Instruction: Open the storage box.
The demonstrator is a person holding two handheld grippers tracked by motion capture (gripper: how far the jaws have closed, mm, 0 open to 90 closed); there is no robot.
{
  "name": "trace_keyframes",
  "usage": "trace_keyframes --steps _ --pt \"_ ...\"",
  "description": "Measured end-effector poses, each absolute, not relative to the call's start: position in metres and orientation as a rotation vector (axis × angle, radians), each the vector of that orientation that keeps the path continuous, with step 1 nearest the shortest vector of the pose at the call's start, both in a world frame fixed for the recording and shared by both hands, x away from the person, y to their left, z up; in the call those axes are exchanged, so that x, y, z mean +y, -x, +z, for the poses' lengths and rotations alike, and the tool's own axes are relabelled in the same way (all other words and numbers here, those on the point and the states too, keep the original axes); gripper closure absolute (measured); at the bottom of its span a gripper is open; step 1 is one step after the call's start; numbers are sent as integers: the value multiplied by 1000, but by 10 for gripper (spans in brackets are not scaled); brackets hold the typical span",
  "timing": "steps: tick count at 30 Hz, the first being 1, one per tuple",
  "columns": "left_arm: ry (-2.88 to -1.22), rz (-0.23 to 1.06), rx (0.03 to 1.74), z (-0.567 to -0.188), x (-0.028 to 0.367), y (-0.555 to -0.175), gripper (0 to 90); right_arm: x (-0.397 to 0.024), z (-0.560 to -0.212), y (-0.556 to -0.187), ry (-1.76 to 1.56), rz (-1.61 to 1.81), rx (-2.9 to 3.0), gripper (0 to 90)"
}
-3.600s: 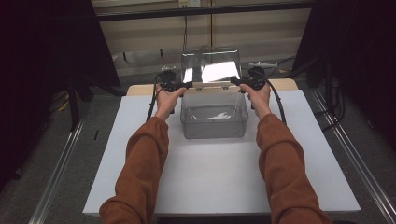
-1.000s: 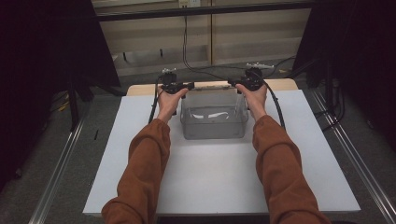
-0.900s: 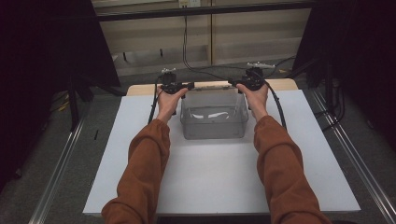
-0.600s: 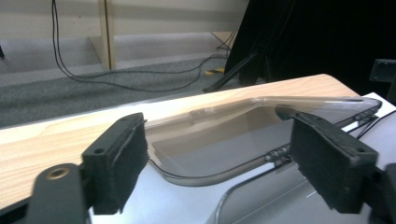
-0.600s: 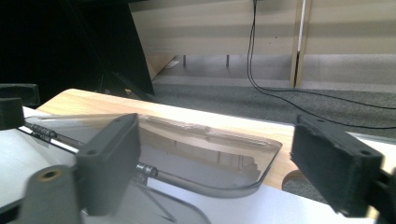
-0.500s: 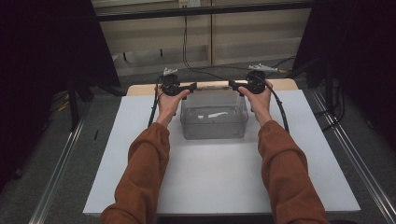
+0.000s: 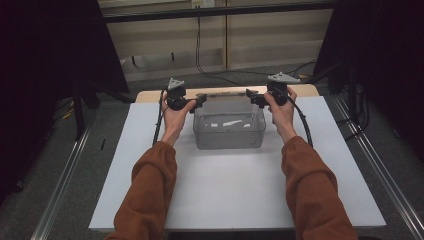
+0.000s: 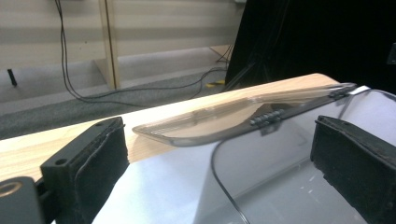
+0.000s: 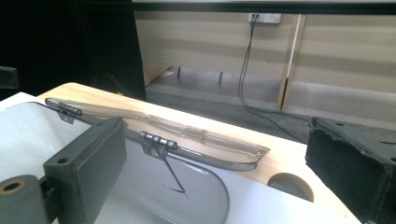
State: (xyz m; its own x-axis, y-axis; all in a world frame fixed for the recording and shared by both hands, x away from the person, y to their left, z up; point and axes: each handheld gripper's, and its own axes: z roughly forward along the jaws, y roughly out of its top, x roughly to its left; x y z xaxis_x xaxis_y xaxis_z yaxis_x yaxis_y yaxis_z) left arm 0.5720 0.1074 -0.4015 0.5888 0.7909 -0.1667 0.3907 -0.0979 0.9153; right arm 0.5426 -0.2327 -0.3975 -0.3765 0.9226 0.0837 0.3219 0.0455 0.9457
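Lid [image 7: 222,93] of the clear storage box [image 7: 229,127] was folded all the way back on its hinges, lying roughly flat behind the box over the wooden far edge of the bench [image 7: 150,95]. Opening step looked done; box stood open in the middle-rear of the white bench top [image 7: 225,195], something small and pale inside, too unclear to identify.

Left gripper [image 7: 199,101] and right gripper [image 7: 254,99] sat at the box's rear corners, one each side. Both sets of jaws had just been opening and stood wide apart, nothing pressed between them. In the left gripper view the lid's end [image 8: 243,116] lay beyond and between the two jaws, not touching either. Same in the right gripper view: lid [image 9: 187,135] with its hinge knuckles ahead of the jaws, clear of both pads.

My read: release was complete, and what remained was backing both hands off the box, or whatever goes into the box next.
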Motion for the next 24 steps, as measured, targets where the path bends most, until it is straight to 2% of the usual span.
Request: trace_keyframes --steps 6,14,24 --pt "-1698 472 896 -400 109 -556 35 -232 -394 -531 -1219 1338 1734 42" --pt "-1674 545 881 -396 111 -537 34 -234 -391 -512 -1187 1346 1707 11" --pt "-1638 556 857 -394 116 -516 42 -235 -390 -491 -1153 1331 1673 3"
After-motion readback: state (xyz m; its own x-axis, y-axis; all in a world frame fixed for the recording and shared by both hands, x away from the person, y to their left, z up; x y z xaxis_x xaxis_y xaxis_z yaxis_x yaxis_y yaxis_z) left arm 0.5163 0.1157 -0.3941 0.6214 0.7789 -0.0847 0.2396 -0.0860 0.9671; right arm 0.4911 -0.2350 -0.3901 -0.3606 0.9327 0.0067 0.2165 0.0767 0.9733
